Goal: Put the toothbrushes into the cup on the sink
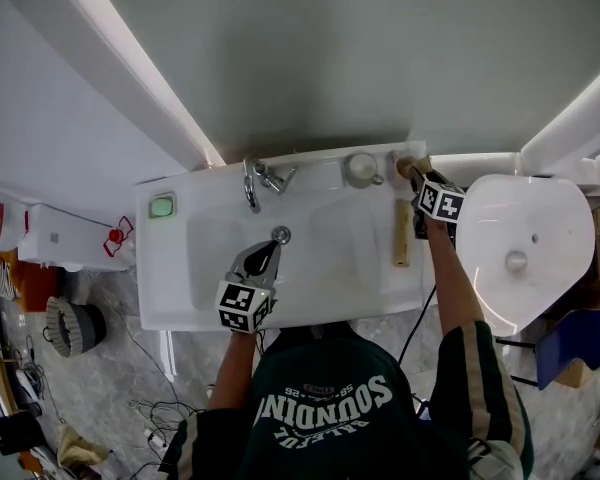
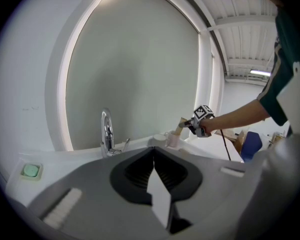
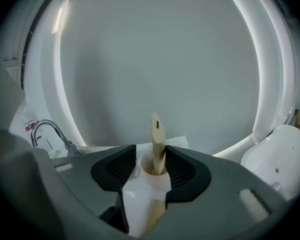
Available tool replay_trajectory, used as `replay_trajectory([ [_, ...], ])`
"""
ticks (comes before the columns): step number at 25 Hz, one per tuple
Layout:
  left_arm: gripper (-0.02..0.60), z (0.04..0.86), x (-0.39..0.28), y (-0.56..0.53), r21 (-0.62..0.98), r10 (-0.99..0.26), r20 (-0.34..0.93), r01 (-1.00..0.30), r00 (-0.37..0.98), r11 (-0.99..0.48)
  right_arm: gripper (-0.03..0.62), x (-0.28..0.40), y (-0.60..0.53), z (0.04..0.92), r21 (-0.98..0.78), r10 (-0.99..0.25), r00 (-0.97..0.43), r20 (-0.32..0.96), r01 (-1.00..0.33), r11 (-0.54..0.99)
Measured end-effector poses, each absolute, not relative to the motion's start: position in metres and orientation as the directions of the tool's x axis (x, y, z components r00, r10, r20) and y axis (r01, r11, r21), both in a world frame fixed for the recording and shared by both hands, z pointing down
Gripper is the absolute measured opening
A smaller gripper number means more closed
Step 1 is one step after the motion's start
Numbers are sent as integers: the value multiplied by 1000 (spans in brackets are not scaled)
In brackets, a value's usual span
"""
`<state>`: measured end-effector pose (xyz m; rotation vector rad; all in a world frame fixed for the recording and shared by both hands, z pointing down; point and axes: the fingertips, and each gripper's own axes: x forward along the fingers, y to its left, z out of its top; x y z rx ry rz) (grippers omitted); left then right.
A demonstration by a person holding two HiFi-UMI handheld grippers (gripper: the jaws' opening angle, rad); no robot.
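Observation:
A wooden toothbrush (image 3: 157,143) stands upright in a pale cup (image 3: 151,170) at the sink's back right corner. My right gripper (image 3: 151,156) is open around it, with a gap showing at the left pad. From the left gripper view, that toothbrush (image 2: 180,126) leans out of the cup (image 2: 173,140) towards the right gripper (image 2: 190,125). In the head view the right gripper (image 1: 417,173) covers most of the cup. A second wooden toothbrush (image 1: 402,233) lies on the sink's right rim (image 1: 412,278). My left gripper (image 1: 268,251) hangs over the basin, shut and empty; its jaws (image 2: 154,156) meet at a point.
A chrome faucet (image 1: 255,180) stands at the back of the basin, with the drain (image 1: 281,234) below it. Green soap (image 1: 161,206) sits at the left corner, and a white round vessel (image 1: 360,169) to the left of the cup. A white toilet (image 1: 520,248) is to the right.

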<state>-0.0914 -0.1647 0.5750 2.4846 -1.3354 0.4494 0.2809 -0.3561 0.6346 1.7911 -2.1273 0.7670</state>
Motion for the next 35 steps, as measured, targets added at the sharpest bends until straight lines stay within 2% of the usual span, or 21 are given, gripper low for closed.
replay_trajectory([
  [4, 51, 571, -93, -165, 103, -739, 389, -823, 550, -559, 160, 278, -339, 608, -263, -874, -185, 449, -962, 69],
  [7, 52, 567, -89, -164, 104, -725, 375, -804, 577, -586, 160, 279, -326, 577, -220, -914, -146, 379, -973, 64],
  [15, 51, 558, -80, -168, 107, -685, 349, -754, 639, -649, 156, 238, -296, 504, -132, -949, -224, 220, -971, 199],
  [16, 51, 558, -79, -168, 107, -681, 347, -749, 645, -654, 138, 233, -292, 498, -129, -951, -235, 203, -969, 212],
  [18, 51, 557, -77, -169, 108, -672, 344, -739, 655, -665, 25, 226, -283, 488, -117, -954, -242, 179, -968, 223],
  [19, 51, 557, -75, -169, 109, -667, 344, -734, 660, -670, 3, 222, -279, 484, -114, -954, -247, 171, -966, 230],
  [24, 51, 557, -67, -168, 114, -650, 342, -717, 678, -688, 3, 208, -261, 477, -148, -944, -291, 158, -952, 269],
  [35, 51, 562, -59, -170, 117, -639, 349, -708, 686, -696, 3, 202, -221, 540, -109, -914, -306, 267, -952, 287],
])
